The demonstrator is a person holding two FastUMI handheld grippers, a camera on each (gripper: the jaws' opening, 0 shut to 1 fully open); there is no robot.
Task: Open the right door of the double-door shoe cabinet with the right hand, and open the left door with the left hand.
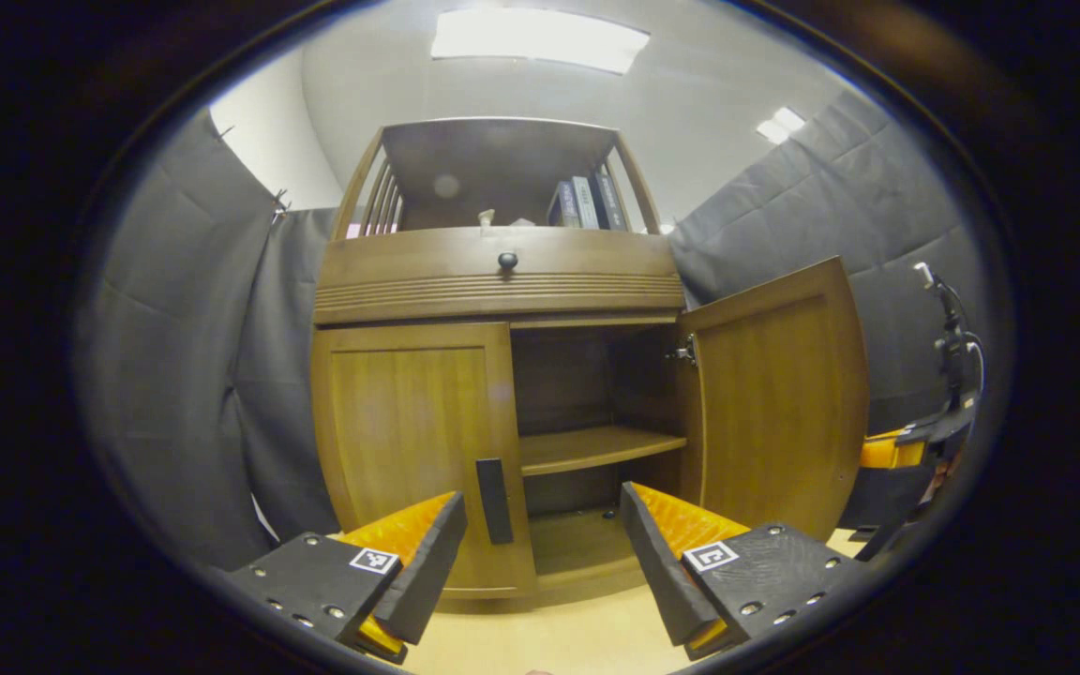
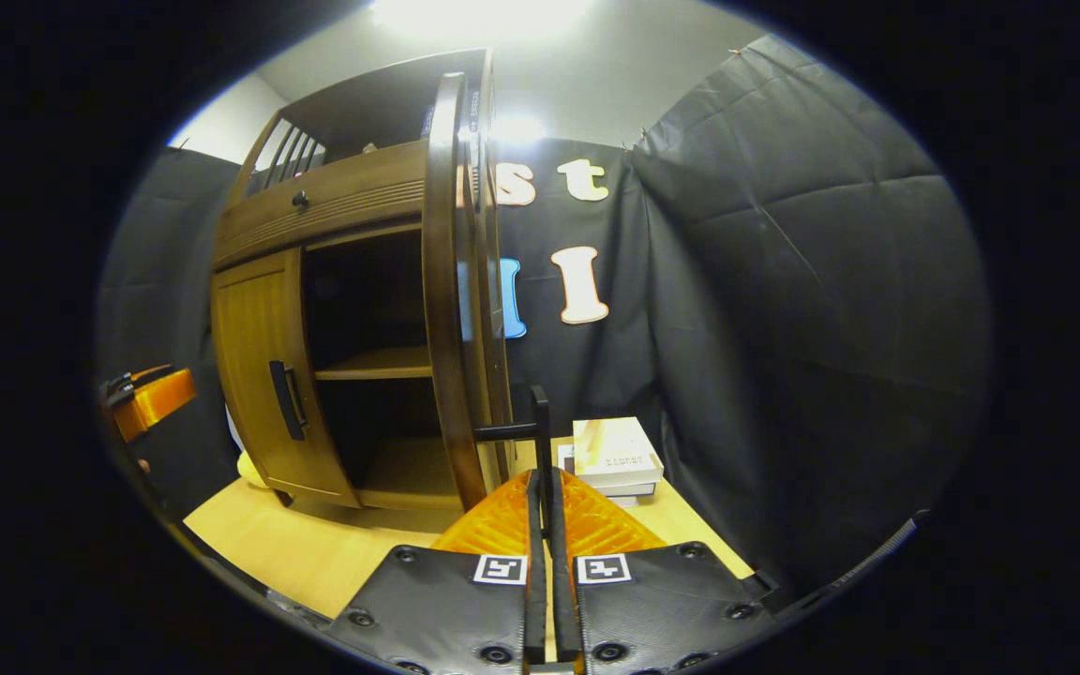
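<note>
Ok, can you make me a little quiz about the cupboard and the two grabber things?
1. True or false: the right door of the shoe cabinet is swung open.
2. Which handle are the right gripper fingers pressed on? A) the left door's handle B) the right door's handle C) the drawer knob
3. Fill in: the left gripper is ____, with the left door's handle between its fingers but not touched.

Key
1. True: the inside shelf shows.
2. B
3. open; the left door is closed.
</note>
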